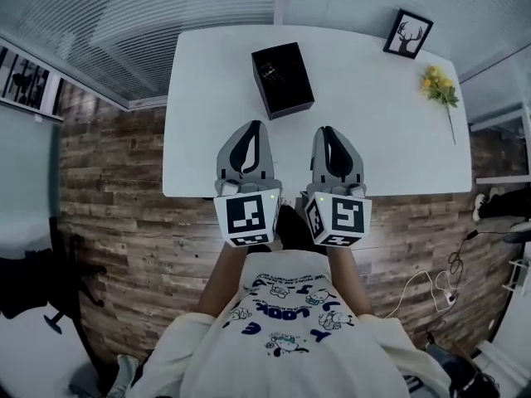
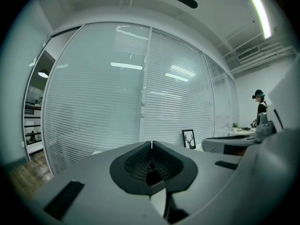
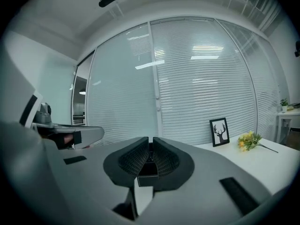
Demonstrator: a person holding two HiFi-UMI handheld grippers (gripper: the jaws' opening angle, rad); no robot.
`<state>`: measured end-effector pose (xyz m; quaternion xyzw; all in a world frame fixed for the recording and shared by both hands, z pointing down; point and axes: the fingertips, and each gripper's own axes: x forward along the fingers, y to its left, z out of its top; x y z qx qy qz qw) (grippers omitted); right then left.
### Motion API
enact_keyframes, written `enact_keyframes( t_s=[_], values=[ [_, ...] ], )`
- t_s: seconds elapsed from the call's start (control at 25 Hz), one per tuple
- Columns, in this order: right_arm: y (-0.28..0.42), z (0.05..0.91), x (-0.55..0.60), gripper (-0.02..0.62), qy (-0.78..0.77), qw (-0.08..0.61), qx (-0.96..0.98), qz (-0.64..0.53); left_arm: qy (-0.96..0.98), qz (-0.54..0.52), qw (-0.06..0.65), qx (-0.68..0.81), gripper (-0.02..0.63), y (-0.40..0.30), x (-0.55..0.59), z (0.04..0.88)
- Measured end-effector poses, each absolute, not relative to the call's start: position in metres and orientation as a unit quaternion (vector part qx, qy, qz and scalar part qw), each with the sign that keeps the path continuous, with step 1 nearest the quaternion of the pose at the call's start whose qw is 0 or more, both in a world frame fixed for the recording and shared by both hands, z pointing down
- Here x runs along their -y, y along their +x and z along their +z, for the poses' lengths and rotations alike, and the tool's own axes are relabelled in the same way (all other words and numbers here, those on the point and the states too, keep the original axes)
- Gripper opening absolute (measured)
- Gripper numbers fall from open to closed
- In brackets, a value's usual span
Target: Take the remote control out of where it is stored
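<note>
While I am holding both tongs side by side over the near part of the white table (image 1: 199,139), the left gripper (image 1: 253,125) is showing its 2 jaws pressed together with nothing between them. The right gripper (image 1: 325,130) is doing the same: only a hairline slit is showing between its pads, and nothing is sitting in it. Both are pointing away from me toward the far side of the table, just beside each other. The black box (image 1: 282,80) is lying beyond the tips of the 2 tongs, apart from them, near the far edge. A small pale mark is showing on its top, but I cannot tell whether that is the remote control. A framed deer picture (image 1: 407,33) is standing at the far right corner, and a sprig of yellow flowers (image 1: 439,85) is lying near it, by the right edge.
</note>
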<state>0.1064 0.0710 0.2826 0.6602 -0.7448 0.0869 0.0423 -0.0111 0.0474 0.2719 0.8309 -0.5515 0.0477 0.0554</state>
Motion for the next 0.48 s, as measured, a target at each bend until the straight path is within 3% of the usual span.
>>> enact_keyframes(
  t_s=[0.48],
  values=[
    [0.12,0.317,0.004,0.049,0.608,0.068,0.783,0.114,0.798,0.04,0.106,0.592,0.017,0.003,0.014,0.305]
  ],
)
